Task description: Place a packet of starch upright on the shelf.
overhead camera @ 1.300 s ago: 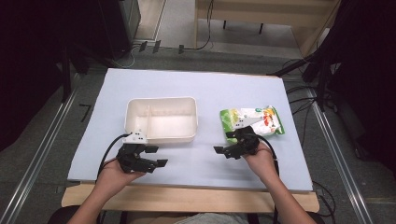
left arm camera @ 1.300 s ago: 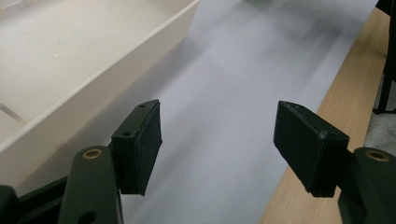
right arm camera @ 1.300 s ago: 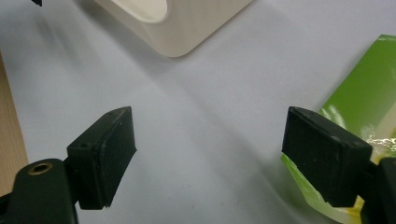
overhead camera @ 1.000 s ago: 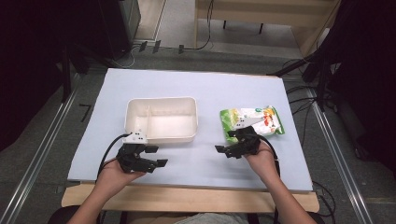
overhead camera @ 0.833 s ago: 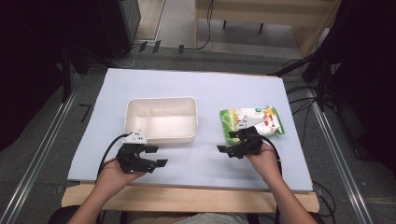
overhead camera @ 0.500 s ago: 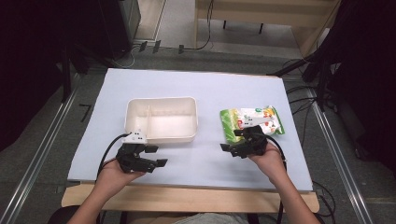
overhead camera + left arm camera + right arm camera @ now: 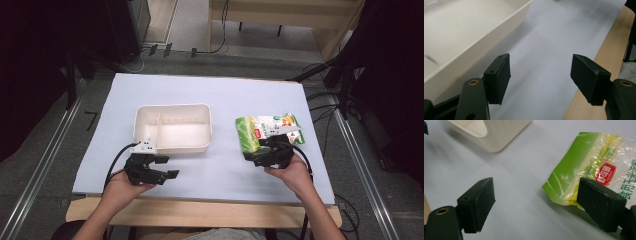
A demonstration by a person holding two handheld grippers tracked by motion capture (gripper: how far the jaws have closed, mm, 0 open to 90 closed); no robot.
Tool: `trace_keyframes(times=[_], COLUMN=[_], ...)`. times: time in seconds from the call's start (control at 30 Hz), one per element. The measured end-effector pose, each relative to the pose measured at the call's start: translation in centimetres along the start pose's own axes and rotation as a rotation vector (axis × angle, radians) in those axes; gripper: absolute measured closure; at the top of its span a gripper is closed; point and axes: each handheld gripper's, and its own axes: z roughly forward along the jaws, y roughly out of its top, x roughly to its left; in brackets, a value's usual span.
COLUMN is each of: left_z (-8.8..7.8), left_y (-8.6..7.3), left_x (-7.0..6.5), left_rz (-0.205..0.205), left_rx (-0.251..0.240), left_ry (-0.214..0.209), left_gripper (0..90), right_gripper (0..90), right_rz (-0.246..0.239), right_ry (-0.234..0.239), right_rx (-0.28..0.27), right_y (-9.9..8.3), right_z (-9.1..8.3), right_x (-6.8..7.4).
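A green and white snack bag [image 7: 267, 131] lies flat on the right of the pale blue table cover; its glossy corner [image 7: 584, 170] shows in the right gripper view. My right gripper [image 7: 252, 158] is open at the bag's near left corner, one jaw over the bag's edge, the other over bare cover [image 7: 534, 202]. A cream two-compartment tray [image 7: 172, 128] sits at centre left and looks empty. My left gripper [image 7: 167, 167] is open just in front of the tray's near wall [image 7: 474, 50], nothing between its jaws [image 7: 540, 80].
The table's wooden front edge [image 7: 200, 212] runs just behind both hands, and shows at the right in the left gripper view [image 7: 599, 57]. Cables trail from both grippers. Metal rails [image 7: 45, 155] flank the table; cables lie on the floor at the right.
My right gripper has shifted slightly right and toward the bag's near left corner. The left gripper, tray and bag have stayed put.
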Motion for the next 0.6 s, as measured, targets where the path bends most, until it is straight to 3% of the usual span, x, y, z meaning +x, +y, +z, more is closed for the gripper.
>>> trace_keyframes(times=[0.23,0.6], left_z=[0.0,0.0], left_y=[0.0,0.0], left_x=[0.0,0.0], left_rz=[0.000,0.000], left_rx=[-0.001,-0.001], left_ry=[-0.004,-0.003], left_gripper=[33.0,32.9], right_gripper=[17.0,33.6], right_rz=[0.012,0.032], right_ry=[0.002,-0.061], right_rx=[-0.011,-0.042], right_y=[-0.1,-0.6], right_z=[-0.5,-1.7], right_x=[-0.2,-1.5])
